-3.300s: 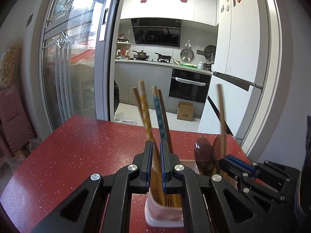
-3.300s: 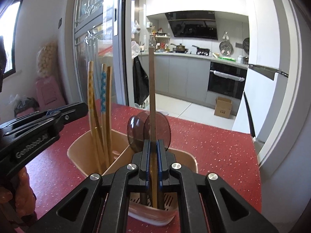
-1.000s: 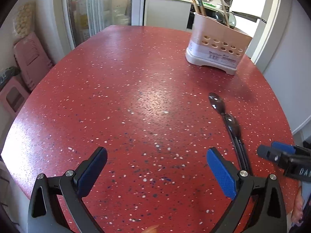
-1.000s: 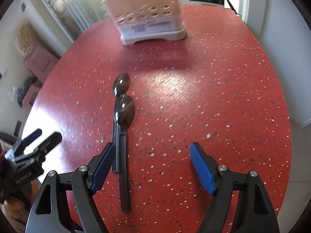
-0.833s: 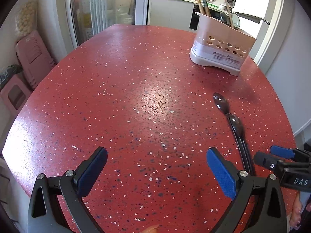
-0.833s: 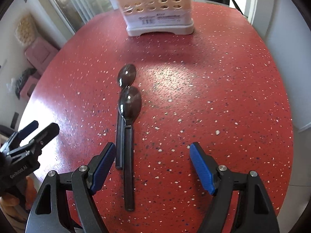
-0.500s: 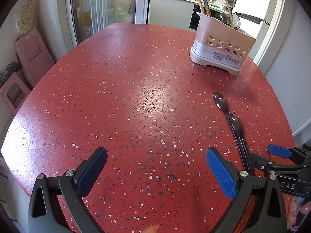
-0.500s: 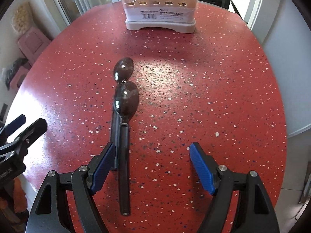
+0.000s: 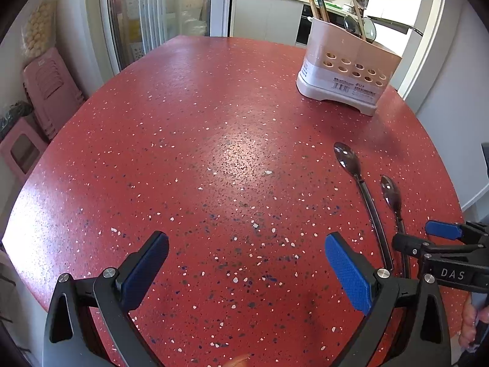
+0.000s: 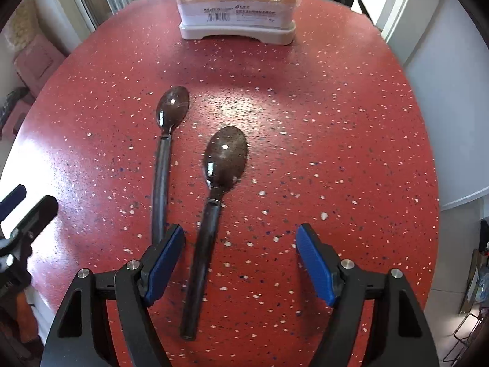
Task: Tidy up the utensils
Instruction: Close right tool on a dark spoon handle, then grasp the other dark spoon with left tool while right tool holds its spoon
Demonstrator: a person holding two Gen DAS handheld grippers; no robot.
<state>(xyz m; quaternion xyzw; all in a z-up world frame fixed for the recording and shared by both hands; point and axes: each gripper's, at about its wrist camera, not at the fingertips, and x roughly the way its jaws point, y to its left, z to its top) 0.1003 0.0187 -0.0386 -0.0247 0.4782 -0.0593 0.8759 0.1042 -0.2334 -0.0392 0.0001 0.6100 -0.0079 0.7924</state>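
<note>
Two dark spoons lie side by side on the red speckled table [image 10: 336, 116]. The nearer spoon [image 10: 211, 202] lies with its handle between my right gripper's [image 10: 240, 260] open fingers, nearer the left finger. The other spoon [image 10: 163, 156] lies just left of it. A beige utensil holder [image 10: 237, 3] stands at the table's far side; in the left wrist view the holder [image 9: 345, 70] has chopsticks and spoons in it. My left gripper [image 9: 246, 263] is open and empty over the table's near edge, left of the spoons [image 9: 360, 189].
The table edge curves close on the right, with a white wall and doorway [image 10: 428, 61] beyond. Pink stools [image 9: 39, 91] stand on the floor at the left. A glass sliding door [image 9: 159, 12] and kitchen lie behind the table.
My right gripper has come forward and lower over the spoons, so the nearer spoon's handle now lies between its fingers. The two spoons look further apart. The left gripper has hardly moved.
</note>
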